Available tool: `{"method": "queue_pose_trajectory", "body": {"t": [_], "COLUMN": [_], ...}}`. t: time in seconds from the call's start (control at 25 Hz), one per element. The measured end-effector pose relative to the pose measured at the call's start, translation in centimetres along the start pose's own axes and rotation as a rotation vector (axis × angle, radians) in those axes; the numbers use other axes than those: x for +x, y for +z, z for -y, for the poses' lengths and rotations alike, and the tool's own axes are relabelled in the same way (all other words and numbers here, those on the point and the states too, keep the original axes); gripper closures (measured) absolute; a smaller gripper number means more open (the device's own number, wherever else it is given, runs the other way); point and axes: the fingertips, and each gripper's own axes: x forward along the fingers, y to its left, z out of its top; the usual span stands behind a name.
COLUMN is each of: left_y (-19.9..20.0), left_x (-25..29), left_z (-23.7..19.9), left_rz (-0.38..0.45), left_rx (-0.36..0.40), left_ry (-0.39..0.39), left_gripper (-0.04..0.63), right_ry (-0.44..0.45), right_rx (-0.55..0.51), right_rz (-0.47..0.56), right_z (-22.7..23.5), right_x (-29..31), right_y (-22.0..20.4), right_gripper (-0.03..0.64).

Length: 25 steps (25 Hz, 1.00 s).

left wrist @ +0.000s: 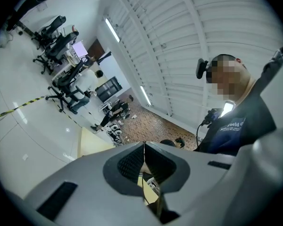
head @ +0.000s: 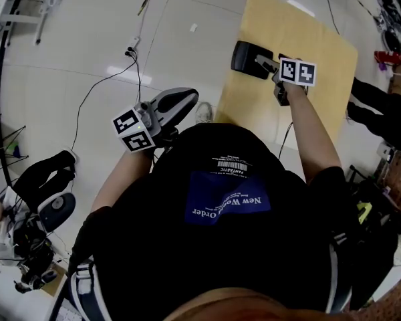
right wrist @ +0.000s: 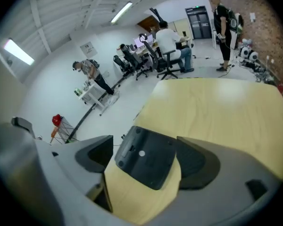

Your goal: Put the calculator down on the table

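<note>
So, your right gripper [head: 267, 64] is reaching out over the wooden table [head: 321, 39] with its claw spread wide. The calculator [right wrist: 148, 157] sits between the pads, lying on the tabletop with its dark back side up. You can see a clear gap at one pad and it's right up close to the other, so nothing's clamping it. Your left gripper [left wrist: 144, 160] is off to the side over the white floor [head: 87, 45], well apart from the table, with its claw pinched together and nothing in it.
</note>
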Motion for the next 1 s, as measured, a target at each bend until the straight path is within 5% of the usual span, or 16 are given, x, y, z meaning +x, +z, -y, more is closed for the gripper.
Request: {"method": "queue_pose_trajectory", "body": {"t": [0.32, 0.44, 0.68, 0.84, 1.0], "left_y": [2.7, 2.1, -12.5, -16.8, -21.1], "left_x": [2.0, 4.0, 13.7, 18.9, 22.8], "left_z": [-1.5, -0.8, 12.3, 17.7, 20.9], "left_rz": [-0.011, -0.026, -0.054, -0.063, -0.101], "left_rx": [0.066, 0.094, 0.241, 0.332, 0.362], "left_ry": [-0.102, -0.149, -0.261, -0.259, -0.212], "left_gripper": [0.584, 0.584, 0.584, 0.584, 0.584], "right_ry": [0.426, 0.525, 0.684, 0.698, 0.599], "right_rx": [0.129, 0.160, 0.069, -0.015, -0.026], "right_rz": [0.313, 0.453, 0.748, 0.835, 0.863], "right_z": [-7.1, -7.7, 0.7, 4.8, 9.5], "right_x": [-9.2, -14.2, -33.8, -42.1, -46.0], "right_y": [3.7, 3.4, -9.7, -14.5, -19.7], "right_gripper": [0.237, 0.400, 0.627, 0.627, 0.629]}}
